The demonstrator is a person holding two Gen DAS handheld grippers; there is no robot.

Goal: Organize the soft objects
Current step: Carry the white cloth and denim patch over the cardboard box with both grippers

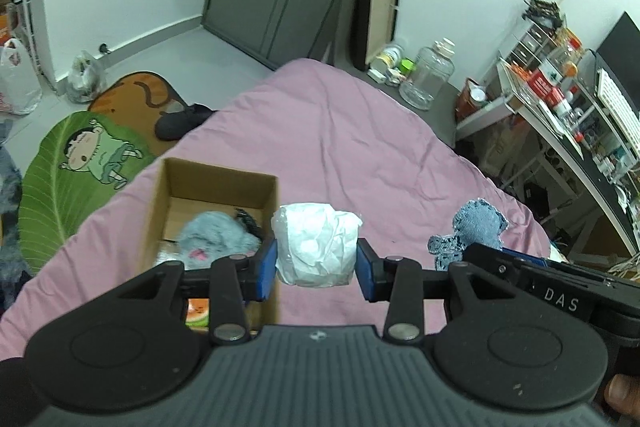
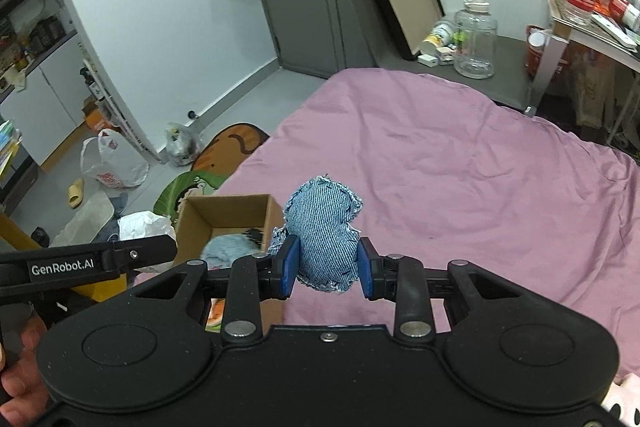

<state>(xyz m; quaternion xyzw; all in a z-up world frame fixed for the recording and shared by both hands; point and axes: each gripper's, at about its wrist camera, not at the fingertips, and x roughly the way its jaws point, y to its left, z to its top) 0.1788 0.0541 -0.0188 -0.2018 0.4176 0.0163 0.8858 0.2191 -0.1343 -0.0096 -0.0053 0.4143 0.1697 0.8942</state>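
gripping white bundle (image 1: 318,245) between left tongs (image 1: 317,269), denim pouch (image 2: 326,245) between right tongs (image 2: 329,269)

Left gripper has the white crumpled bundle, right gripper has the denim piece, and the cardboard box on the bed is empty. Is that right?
Not quite: the cardboard box isn't empty. The left wrist view shows a grey fluffy item inside. The rest holds: left gripper grips the white bundle, right gripper the denim piece.
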